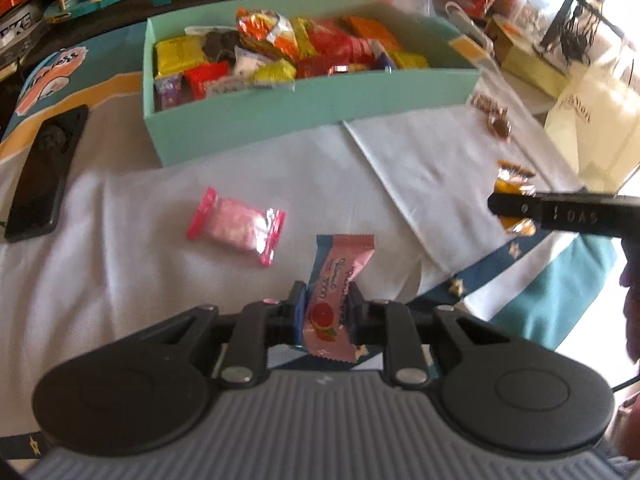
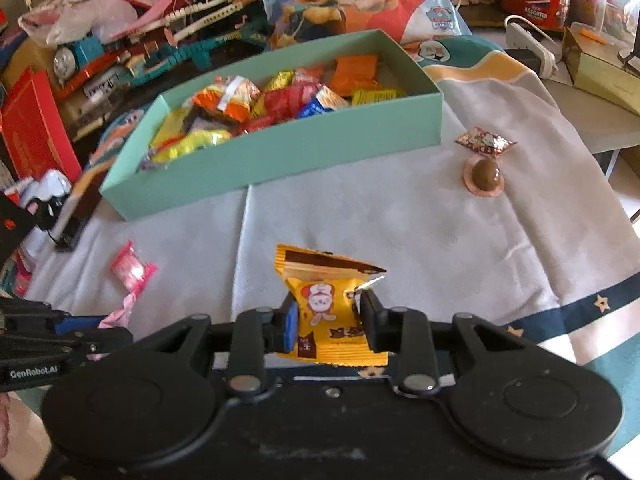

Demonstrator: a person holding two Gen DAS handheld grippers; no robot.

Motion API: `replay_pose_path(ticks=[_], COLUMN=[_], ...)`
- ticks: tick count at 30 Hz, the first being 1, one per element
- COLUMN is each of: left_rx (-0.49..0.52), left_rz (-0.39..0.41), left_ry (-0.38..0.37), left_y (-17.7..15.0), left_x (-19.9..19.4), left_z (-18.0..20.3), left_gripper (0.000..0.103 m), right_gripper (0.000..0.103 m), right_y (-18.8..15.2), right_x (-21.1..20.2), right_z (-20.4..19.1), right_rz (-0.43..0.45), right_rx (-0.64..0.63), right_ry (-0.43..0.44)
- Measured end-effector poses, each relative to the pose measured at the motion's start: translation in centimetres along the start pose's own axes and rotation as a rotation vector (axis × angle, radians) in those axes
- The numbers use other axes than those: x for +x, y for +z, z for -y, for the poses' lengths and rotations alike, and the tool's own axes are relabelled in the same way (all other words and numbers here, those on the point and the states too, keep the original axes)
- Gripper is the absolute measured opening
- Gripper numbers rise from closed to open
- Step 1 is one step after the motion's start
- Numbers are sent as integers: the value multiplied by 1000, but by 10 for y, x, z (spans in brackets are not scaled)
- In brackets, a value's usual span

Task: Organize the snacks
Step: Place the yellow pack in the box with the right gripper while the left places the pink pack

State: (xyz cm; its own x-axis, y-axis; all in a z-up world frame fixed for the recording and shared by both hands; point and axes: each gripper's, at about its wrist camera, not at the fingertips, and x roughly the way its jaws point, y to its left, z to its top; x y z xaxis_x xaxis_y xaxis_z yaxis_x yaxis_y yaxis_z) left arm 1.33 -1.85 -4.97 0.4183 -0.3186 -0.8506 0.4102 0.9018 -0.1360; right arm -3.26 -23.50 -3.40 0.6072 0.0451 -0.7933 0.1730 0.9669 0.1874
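My left gripper (image 1: pixel 326 302) is shut on a pink snack packet (image 1: pixel 340 276) with a fruit picture, held above the white cloth (image 1: pixel 120 280). My right gripper (image 2: pixel 330 312) is shut on a yellow snack packet (image 2: pixel 324 280) with a cartoon face. A mint-green box (image 1: pixel 312 104) (image 2: pixel 280 152), filled with several bright wrapped snacks, stands beyond both grippers. A clear pink-edged candy bag (image 1: pixel 236 226) (image 2: pixel 132 270) lies on the cloth left of the held packets. The right gripper's finger (image 1: pixel 560 214) crosses the right side of the left wrist view.
A chocolate egg (image 2: pixel 484 176) and a small red-and-white candy wrapper (image 2: pixel 486 142) lie right of the box. A black phone-like slab (image 1: pixel 44 176) lies at the left. Toy train tracks (image 2: pixel 160 40), boxes and bags crowd the back.
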Motion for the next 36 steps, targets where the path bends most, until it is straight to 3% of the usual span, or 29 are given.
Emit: replay_pose_path(ticks=[8,20,28,36], left_rx=[-31,-61,-83,-64], left_rz=[67,163,153,142], left_ry=[-28,-33,-36,-28], left_y=[37,141,191,236], left_x=[-14,-2,34,71], left_z=[-3,-3,-7,-8], left_gripper=[19,20,20,20], right_gripper=[31,31,31,31], right_y=[27,119,175,221], right_x=[-8,-1,37,90], right_z=[-3,17,33,15], right_rz=[36,138,138,114], right_rx=[43,100,111,80], right_ry=[64,52,37,61])
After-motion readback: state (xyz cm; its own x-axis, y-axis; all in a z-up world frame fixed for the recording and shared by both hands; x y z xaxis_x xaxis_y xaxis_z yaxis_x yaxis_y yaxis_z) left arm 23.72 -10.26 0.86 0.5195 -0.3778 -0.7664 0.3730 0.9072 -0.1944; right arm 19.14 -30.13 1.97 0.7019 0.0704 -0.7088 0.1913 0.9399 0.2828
